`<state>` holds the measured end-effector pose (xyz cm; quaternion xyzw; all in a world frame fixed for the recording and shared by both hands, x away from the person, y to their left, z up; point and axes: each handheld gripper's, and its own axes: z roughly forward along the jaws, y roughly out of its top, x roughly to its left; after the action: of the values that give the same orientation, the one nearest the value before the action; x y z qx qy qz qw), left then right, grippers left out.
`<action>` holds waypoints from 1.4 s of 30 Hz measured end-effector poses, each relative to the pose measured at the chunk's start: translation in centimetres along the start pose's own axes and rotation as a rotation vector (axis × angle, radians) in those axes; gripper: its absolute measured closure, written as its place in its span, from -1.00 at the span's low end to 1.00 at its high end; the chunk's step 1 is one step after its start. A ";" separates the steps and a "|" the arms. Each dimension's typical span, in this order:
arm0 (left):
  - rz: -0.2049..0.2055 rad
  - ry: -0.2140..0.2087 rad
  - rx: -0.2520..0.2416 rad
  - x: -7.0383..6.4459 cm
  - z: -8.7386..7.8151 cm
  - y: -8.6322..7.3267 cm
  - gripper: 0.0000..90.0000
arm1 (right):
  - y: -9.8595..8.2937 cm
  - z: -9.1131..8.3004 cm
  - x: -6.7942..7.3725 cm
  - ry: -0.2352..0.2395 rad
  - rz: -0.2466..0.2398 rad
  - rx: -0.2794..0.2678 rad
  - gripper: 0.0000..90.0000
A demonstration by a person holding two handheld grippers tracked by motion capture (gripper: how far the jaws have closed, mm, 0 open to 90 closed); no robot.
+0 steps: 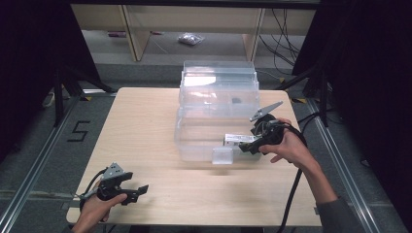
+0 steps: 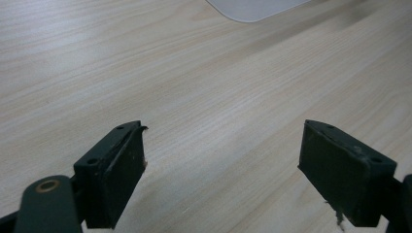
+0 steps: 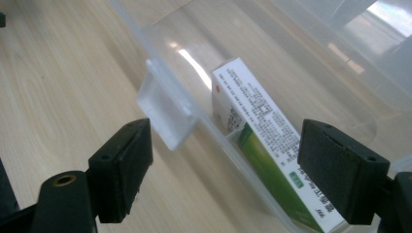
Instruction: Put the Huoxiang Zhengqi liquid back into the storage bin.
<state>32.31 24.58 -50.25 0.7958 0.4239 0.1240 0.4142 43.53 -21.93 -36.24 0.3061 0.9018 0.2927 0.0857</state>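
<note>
Right tool jaws apart, white-green carton between, inside clear bin

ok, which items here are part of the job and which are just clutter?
In play, judging by the right gripper:
- clear plastic storage bin
- white-and-green printed carton, inside the bin
- clear latch tab on the bin's front

Idle or background:
- left gripper, open over bare table
- crumpled plastic bag on the floor

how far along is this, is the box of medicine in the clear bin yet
Looks done: the white-and-green carton lies inside the clear bin, near its front wall. In hand: nothing; the right gripper is open beside it, the left gripper open over bare table. Left: I can't tell.
</note>
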 end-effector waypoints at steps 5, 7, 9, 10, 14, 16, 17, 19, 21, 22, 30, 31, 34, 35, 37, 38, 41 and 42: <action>0.000 0.000 0.000 0.0 0.0 0.0 -0.64 | -0.7 0.1 0.7 0.006 0.030 -0.014 -0.52; -0.013 -0.001 -0.012 -0.1 0.0 0.0 -0.64 | -0.9 0.2 0.9 0.008 0.030 -0.038 -0.52; -0.006 0.007 -0.015 -0.1 0.0 0.0 -0.64 | -1.0 0.2 1.1 0.000 0.016 -0.036 -0.52; -0.020 0.006 -0.024 -0.2 0.1 0.0 -0.64 | -1.1 0.2 1.4 0.002 0.017 -0.044 -0.52; -0.022 0.004 -0.023 -0.2 0.1 0.0 -0.64 | -1.6 0.3 2.1 0.006 0.017 -0.055 -0.52; -0.012 0.008 -0.022 -0.1 0.0 0.0 -0.64 | -1.9 0.3 2.2 0.006 0.011 -0.054 -0.52; -0.005 0.005 -0.011 -0.1 0.0 0.0 -0.64 | -2.1 0.4 2.4 0.000 0.006 -0.067 -0.52; -0.019 0.007 -0.019 -0.2 0.1 0.0 -0.64 | -2.4 0.6 2.7 0.004 0.020 -0.074 -0.52; -0.036 0.001 -0.033 -0.3 0.1 0.0 -0.64 | -2.6 0.6 2.9 0.001 0.002 -0.066 -0.53; -0.036 0.004 -0.029 -0.3 0.1 0.0 -0.64 | -2.8 0.8 2.9 0.001 -0.019 -0.085 -0.53; -0.035 0.003 -0.033 -0.4 0.1 0.0 -0.64 | -3.6 1.4 4.0 0.018 -0.028 -0.110 -0.54; -0.036 0.003 -0.033 -0.3 0.1 0.0 -0.64 | -3.7 1.5 4.2 0.025 -0.026 -0.107 -0.54; -0.035 0.006 -0.036 -0.4 0.1 0.0 -0.64 | -4.0 1.6 4.6 0.026 -0.022 -0.122 -0.54; -0.020 0.004 -0.016 -0.3 0.0 0.1 -0.64 | -4.1 1.6 4.6 0.019 -0.027 -0.126 -0.54; -0.036 0.002 -0.034 -0.4 0.1 0.1 -0.64 | -4.3 1.7 4.8 0.022 -0.012 -0.130 -0.54; -0.027 0.003 -0.027 -0.3 0.0 0.1 -0.64 | -4.5 1.8 5.0 0.015 0.006 -0.144 -0.55; -0.026 0.003 -0.025 -0.3 0.0 0.1 -0.64 | -4.8 2.1 5.0 0.012 -0.020 -0.157 -0.57; -0.036 0.002 -0.034 -0.4 0.1 0.1 -0.64 | -5.0 2.2 5.2 0.017 -0.003 -0.148 -0.57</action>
<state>32.15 24.21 -50.21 0.7809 0.4363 0.1247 0.4292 37.57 -20.95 -40.78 0.2950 0.8790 0.3608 0.1009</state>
